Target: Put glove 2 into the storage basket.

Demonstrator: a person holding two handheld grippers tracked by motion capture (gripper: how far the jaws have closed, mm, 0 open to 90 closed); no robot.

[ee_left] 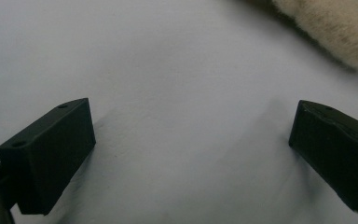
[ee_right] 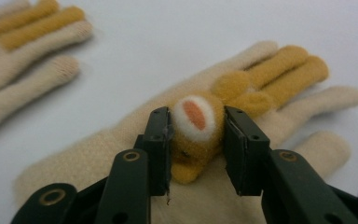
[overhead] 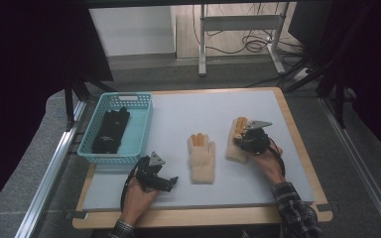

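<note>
Right gripper view shows the animal-face ornament (ee_right: 196, 135) on the right glove (ee_right: 121, 149), which lies flat at the right of the table (overhead: 178, 111). Right tool (ee_right: 196, 144) is clenched on this ornament, probably to lift the glove. Left tool (ee_left: 191, 140) rests wide open and empty, near the left glove (overhead: 201, 158) and the basket (overhead: 144, 124).

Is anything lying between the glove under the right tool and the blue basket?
Yes. The other glove lies on the mat between the right glove and the blue basket. The left tool rests nearer the front edge, off that line.
</note>
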